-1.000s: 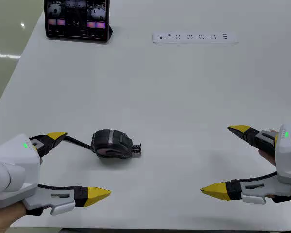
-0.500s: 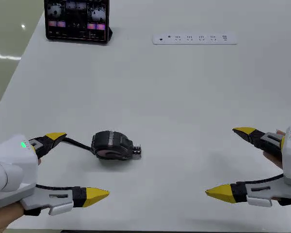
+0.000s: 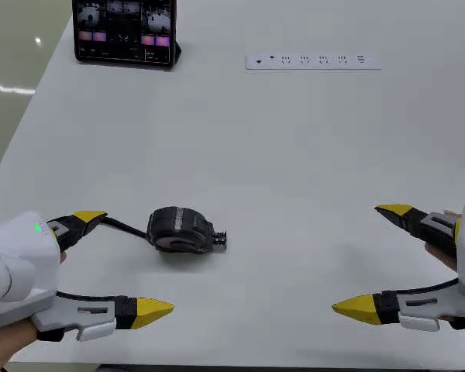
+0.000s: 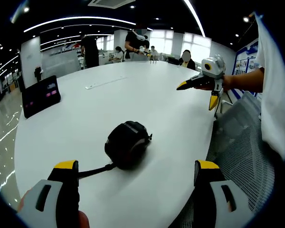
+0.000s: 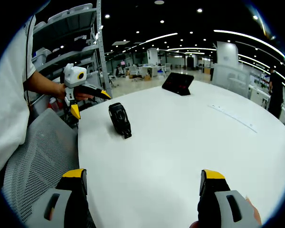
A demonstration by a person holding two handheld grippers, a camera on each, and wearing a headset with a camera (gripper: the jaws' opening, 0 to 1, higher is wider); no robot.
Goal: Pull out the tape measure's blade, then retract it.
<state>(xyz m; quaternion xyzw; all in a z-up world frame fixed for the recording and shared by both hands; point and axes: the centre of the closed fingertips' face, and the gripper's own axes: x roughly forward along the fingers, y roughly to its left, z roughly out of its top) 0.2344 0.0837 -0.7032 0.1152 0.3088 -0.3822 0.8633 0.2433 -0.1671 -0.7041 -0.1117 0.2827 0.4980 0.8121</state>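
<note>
Since a second ago the right tongs point(image 3: 356, 257) have drifted slightly toward the right edge of the table point(image 3: 279, 155), while the left tongs point(image 3: 136, 262) and the tape measure point(image 3: 180, 231) lie as they did.

At the near left corner, the left tongs are spread wide with nothing between the yellow tips, which rest low over the table. A thin black strap point(image 3: 124, 227) runs from the farther tip to the tape measure; whether it touches that tip I cannot tell. The tape measure, a black case, lies on its side near the table's near edge, left of the middle. Its blade is wound in, with the end hook at the case's right side. Near the right edge the right tongs are also spread and hold nothing, well apart from the tape measure.

A tablet point(image 3: 124, 31) stands at the far left corner. A white power strip point(image 3: 313, 60) lies along the far edge.
</note>
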